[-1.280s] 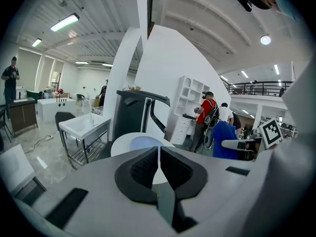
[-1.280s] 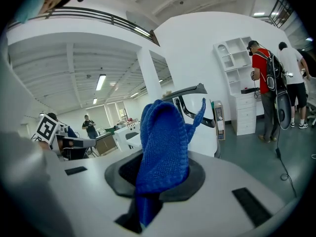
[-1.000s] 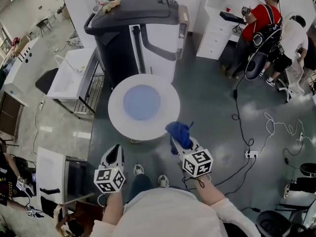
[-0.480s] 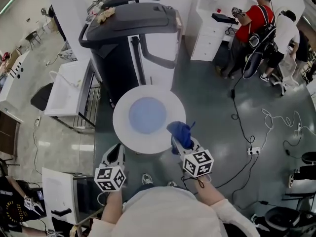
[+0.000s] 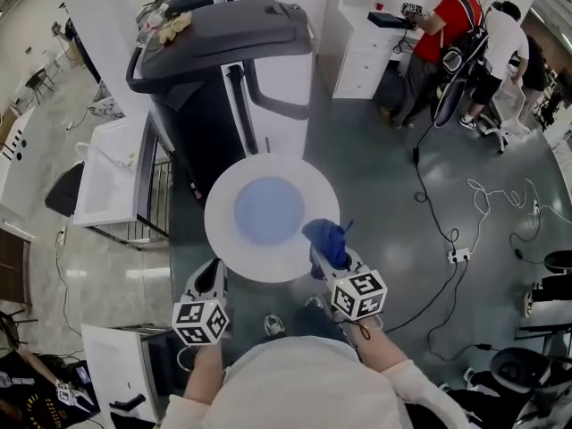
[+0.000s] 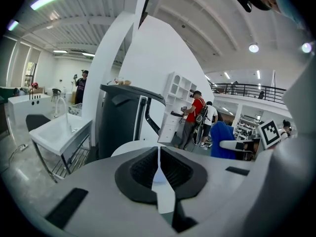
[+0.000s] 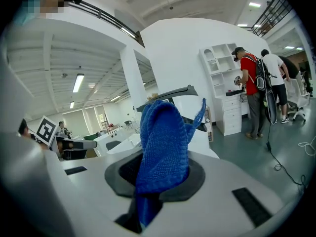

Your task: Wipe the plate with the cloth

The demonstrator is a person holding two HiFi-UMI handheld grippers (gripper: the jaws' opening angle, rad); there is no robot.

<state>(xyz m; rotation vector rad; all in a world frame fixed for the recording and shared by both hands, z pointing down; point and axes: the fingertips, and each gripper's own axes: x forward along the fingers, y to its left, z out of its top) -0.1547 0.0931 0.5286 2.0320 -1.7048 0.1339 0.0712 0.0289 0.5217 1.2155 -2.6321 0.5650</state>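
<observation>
Now nearer the round bench: holds blue cloth, clamped in fingers of right gripper, at its near right edge, beside the central plate; keeps fingers of left gripper clenched, empty. Nearly placed to wipe.

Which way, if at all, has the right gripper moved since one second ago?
Yes. The right gripper moved toward the round table: its blue cloth now overlaps the rim.
</observation>
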